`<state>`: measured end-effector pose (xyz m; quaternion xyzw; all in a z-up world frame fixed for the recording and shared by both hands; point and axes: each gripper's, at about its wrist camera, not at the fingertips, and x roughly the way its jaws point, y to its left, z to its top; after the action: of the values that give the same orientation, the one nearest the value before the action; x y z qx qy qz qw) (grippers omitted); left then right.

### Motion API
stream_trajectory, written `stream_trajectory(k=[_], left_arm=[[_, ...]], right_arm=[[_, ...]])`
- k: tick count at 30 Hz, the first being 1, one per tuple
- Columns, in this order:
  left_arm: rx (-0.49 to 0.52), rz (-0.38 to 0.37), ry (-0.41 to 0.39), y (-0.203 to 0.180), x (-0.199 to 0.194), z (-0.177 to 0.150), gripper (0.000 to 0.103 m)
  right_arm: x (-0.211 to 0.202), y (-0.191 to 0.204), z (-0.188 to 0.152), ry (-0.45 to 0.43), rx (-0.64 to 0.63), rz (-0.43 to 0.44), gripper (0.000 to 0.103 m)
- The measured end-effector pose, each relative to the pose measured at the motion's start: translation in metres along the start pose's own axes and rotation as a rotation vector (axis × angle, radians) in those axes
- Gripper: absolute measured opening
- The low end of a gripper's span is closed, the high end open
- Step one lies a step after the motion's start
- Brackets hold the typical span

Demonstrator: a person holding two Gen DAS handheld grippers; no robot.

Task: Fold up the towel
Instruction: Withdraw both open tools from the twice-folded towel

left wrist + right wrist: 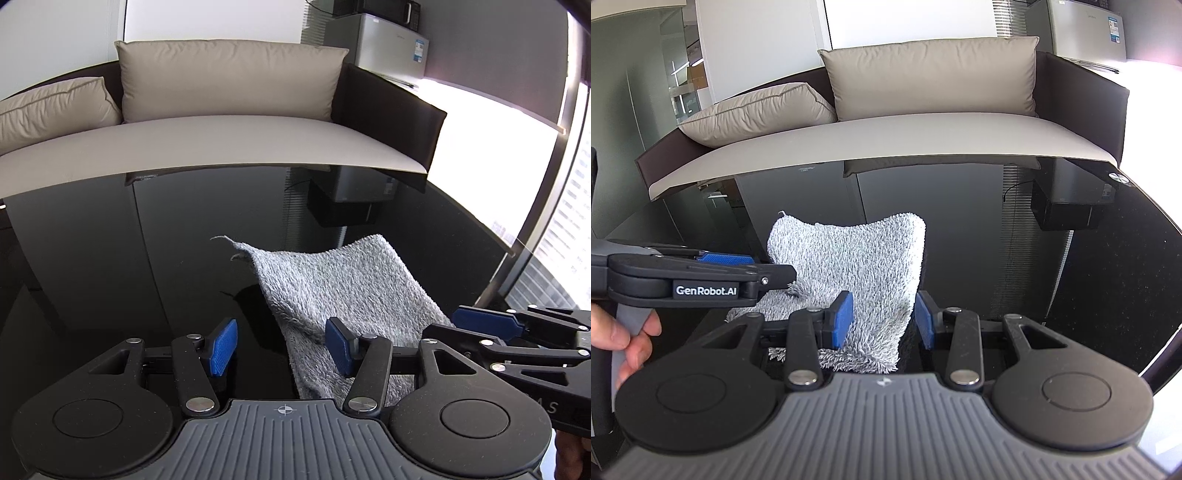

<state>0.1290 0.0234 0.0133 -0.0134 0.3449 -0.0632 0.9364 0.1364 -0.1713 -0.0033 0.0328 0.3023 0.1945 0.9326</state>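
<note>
With the left claw (pixel 281 345) and right claw (pixel 883 319) both released over the grey towel (pixel 857 266), a shallow pinch could slide it across the glossy counter (pixel 110 240).

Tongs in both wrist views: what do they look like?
Both tongs, left and right, have black linked arms with silver rivets, blue ribbed pads and a grey ribbed base with round black discs. The left one's side reads GenRobot.AI in white.

One grey towel (pixel 857 266), two cushions (pixel 931 77) — two grippers (pixel 882 319), one fridge (pixel 391 44).
</note>
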Motion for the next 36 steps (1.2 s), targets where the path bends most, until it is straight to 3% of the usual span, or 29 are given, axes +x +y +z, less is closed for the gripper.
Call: stream_trajectory(k=[7, 22, 27, 30, 33, 35, 36], left_arm=[[0.013, 0.041, 0.046, -0.004, -0.004, -0.011, 0.050], [-0.003, 0.141, 0.017, -0.007, -0.022, -0.030, 0.051], [-0.029, 0.154, -0.007, -0.003, -0.024, -0.033, 0.060], [-0.050, 0.164, -0.016, 0.000, -0.026, -0.033, 0.070], [-0.067, 0.171, -0.036, 0.002, -0.032, -0.033, 0.082], [-0.083, 0.184, -0.062, 0.003, -0.038, -0.033, 0.098], [-0.088, 0.187, -0.068, 0.004, -0.040, -0.033, 0.100]], right_arm=[[-0.001, 0.001, -0.002, 0.011, -0.005, -0.008, 0.039], [-0.002, 0.002, -0.007, 0.052, -0.005, -0.021, 0.041], [-0.004, 0.000, -0.008, 0.044, -0.001, -0.025, 0.044], [-0.007, -0.001, -0.008, 0.032, 0.006, -0.028, 0.047], [-0.011, -0.004, -0.008, 0.011, 0.016, -0.040, 0.057], [-0.014, -0.005, -0.009, -0.002, 0.028, -0.041, 0.066], [-0.015, -0.006, -0.009, -0.010, 0.033, -0.042, 0.069]])
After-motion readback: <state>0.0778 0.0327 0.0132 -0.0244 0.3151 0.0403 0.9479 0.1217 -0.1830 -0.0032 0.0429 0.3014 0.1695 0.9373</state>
